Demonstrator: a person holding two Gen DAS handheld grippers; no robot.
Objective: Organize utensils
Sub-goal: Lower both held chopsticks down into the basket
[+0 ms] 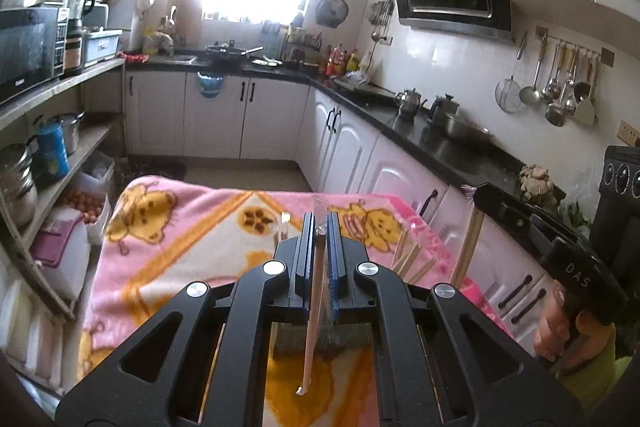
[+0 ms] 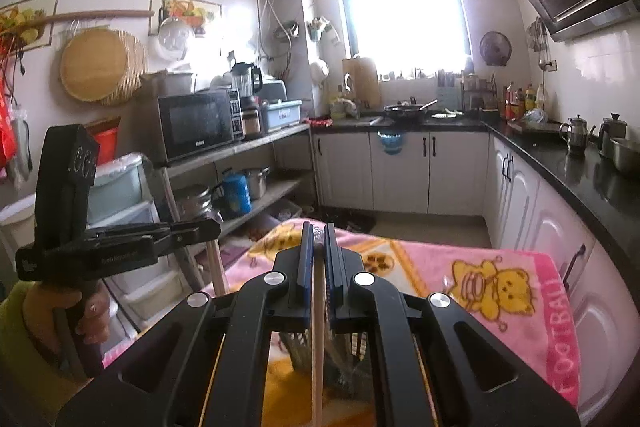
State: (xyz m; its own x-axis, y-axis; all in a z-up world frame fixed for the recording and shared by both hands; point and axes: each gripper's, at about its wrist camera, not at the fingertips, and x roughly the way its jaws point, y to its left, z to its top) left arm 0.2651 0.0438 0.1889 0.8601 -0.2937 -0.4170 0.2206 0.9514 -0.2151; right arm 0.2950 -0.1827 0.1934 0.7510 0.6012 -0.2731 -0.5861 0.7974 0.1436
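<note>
My left gripper [image 1: 320,223] is shut on a pale wrapped chopstick [image 1: 314,327] that hangs down between the jaws toward a grey utensil holder [image 1: 296,341] on the pink blanket [image 1: 180,239]. Several loose wooden chopsticks [image 1: 412,259] lie on the blanket to its right. My right gripper [image 2: 319,233] is shut on a wooden chopstick [image 2: 318,355] that points down over the mesh holder [image 2: 340,359]. The right gripper also shows in the left wrist view [image 1: 480,195], with its chopstick [image 1: 468,247]. The left gripper shows at the left of the right wrist view [image 2: 212,225].
The blanket-covered table sits in a narrow kitchen. White cabinets and a black counter [image 1: 440,143] with kettles run along the right. A shelf rack [image 2: 240,155] with a microwave [image 2: 196,125] and pots stands on the left. Storage drawers [image 2: 132,219] stand near the table's left edge.
</note>
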